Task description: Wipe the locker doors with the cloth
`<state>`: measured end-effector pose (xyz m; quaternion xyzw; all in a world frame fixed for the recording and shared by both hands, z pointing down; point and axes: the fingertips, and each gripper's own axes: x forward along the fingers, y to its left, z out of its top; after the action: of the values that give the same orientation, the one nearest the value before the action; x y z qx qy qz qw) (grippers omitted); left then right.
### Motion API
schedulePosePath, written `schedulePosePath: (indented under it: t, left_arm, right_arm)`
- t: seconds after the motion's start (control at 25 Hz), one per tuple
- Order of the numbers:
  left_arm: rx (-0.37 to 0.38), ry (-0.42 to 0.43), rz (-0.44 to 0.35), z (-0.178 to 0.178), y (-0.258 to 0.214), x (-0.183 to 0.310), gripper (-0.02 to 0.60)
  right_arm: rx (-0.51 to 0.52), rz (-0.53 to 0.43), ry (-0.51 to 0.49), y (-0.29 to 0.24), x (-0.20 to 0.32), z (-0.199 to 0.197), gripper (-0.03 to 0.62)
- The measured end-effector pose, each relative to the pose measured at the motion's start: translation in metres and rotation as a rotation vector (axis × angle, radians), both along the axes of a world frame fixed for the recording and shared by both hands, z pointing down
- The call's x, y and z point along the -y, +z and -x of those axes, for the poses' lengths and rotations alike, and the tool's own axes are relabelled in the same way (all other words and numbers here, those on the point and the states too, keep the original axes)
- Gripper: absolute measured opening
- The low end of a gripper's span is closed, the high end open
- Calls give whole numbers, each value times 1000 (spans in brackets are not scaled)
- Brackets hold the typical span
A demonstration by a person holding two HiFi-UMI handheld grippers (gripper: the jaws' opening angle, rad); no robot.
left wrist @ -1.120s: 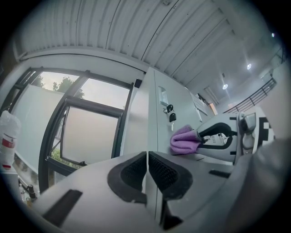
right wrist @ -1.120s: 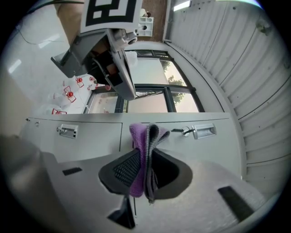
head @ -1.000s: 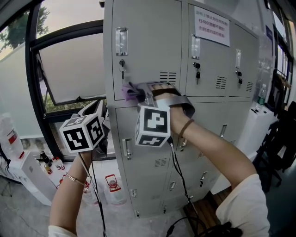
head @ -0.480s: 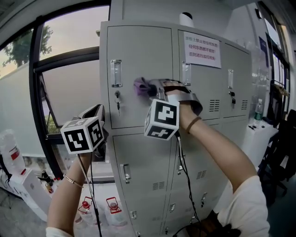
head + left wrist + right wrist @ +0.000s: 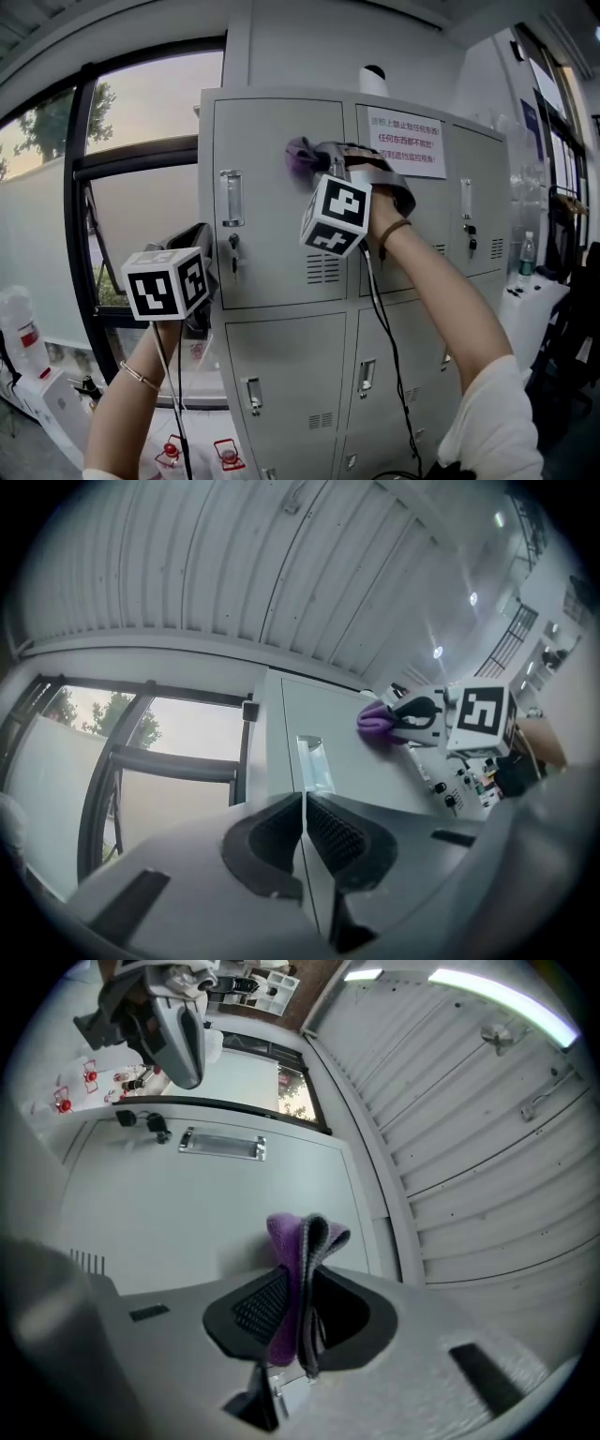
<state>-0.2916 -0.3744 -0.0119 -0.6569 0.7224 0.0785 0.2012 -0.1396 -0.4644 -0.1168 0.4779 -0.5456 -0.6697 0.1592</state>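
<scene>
This looks like a locker room in a workplace. A block of gray metal lockers (image 5: 281, 216) stands by the wall, with small keys (image 5: 233, 247) in the doors. A paper notice (image 5: 408, 147) is stuck on one door. Beside the lockers is a big window (image 5: 141, 169). The ceiling (image 5: 281, 564) is ribbed metal.

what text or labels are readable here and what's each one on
Paper notice on the upper middle locker door: three lines of Chinese print, too small and blurred to quote.
Cubes on the left gripper and right gripper: black square patterns only, no words.
Nothing else carries readable text.
</scene>
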Motion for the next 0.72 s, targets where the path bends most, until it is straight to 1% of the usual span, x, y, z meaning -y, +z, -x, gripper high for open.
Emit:
schedulePosePath:
  t: [0.12,0.36,0.6,0.72]
  left_arm:
    - [34,-23,-9,0,-11,4,15]
    - [57,-47,-17,1,-27,12,15]
    - [70,-65,-28,2,-37,20,15]
    - [59,-56,-27,1,-36,24,15]
  right_arm:
    - [17,-45,6,-28,-3,-1,75]
    - [20,-115,18,-68,-5,3,75]
    - [10,-176,49,-93,-1,5,75]
    - [-5,-185,64,-97,2,7,75]
